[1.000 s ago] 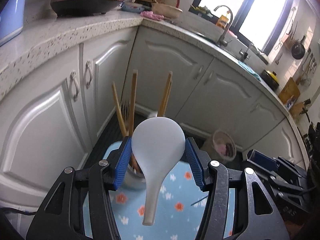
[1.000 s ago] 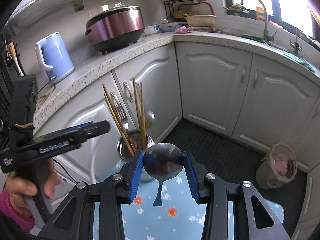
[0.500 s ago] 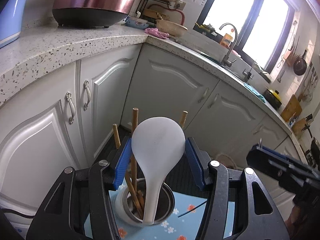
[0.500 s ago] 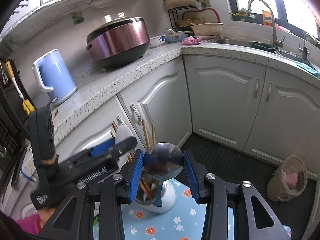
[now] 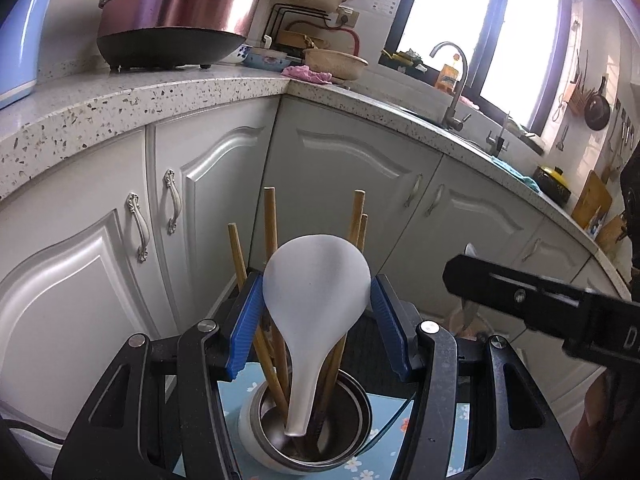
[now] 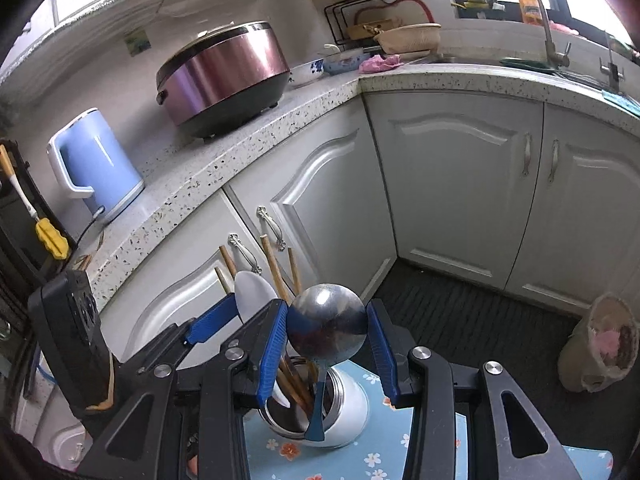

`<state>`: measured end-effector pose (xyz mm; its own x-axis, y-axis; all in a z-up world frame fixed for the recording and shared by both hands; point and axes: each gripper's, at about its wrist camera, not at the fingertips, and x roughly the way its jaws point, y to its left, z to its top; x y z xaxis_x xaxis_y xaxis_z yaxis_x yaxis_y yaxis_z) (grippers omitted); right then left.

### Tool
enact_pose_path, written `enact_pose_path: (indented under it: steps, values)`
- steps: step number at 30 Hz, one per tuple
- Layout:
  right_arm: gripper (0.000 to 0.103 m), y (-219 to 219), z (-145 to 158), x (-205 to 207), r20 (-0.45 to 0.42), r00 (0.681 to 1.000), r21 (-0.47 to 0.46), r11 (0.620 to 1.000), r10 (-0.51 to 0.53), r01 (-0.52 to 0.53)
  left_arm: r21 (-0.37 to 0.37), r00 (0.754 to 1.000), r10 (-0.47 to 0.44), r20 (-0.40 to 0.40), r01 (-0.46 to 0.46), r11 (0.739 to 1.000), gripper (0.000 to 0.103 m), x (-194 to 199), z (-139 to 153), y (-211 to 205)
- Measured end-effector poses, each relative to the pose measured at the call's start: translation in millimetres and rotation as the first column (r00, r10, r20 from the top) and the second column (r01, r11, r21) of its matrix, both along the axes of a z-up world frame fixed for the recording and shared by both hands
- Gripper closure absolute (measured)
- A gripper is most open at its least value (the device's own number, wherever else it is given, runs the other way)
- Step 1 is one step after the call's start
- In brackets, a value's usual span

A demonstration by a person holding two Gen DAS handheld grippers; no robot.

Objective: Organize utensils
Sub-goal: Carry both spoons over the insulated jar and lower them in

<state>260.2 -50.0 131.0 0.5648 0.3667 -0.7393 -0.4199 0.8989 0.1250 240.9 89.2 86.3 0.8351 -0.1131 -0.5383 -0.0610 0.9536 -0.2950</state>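
While your left gripper (image 5: 316, 316) clamps the white spoon (image 5: 316, 300), handle inside the holder (image 5: 308, 432), and your right gripper (image 6: 327, 354) clamps the steel spoon (image 6: 327, 334) over the rim, lower both straight before releasing.

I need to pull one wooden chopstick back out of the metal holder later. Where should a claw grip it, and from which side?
Grip a chopstick by its bare upper end, coming from above. The chopsticks stand nearly upright in the metal holder, tops splayed apart, lower parts crowded by the white spoon.
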Motion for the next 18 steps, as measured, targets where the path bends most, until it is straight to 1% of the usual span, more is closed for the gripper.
enact_pose_path:
  steps: [6, 12, 18]
  values:
    - [0.063, 0, 14, 5, 0.014, 1.000, 0.025, 1.000, 0.003, -0.004, -0.031, 1.000, 0.007, -0.001, -0.007, 0.999, 0.049, -3, -3, 4]
    - [0.063, 2, -3, 6, -0.015, 1.000, 0.017, 1.000, 0.002, -0.002, -0.040, 1.000, 0.004, -0.014, -0.004, 0.999, 0.049, -11, -10, 4]
    - [0.063, -3, -26, 7, -0.074, 0.997, 0.010, 1.000, -0.008, 0.009, -0.047, 1.000, -0.010, -0.022, 0.009, 0.999, 0.049, -24, -17, 1]
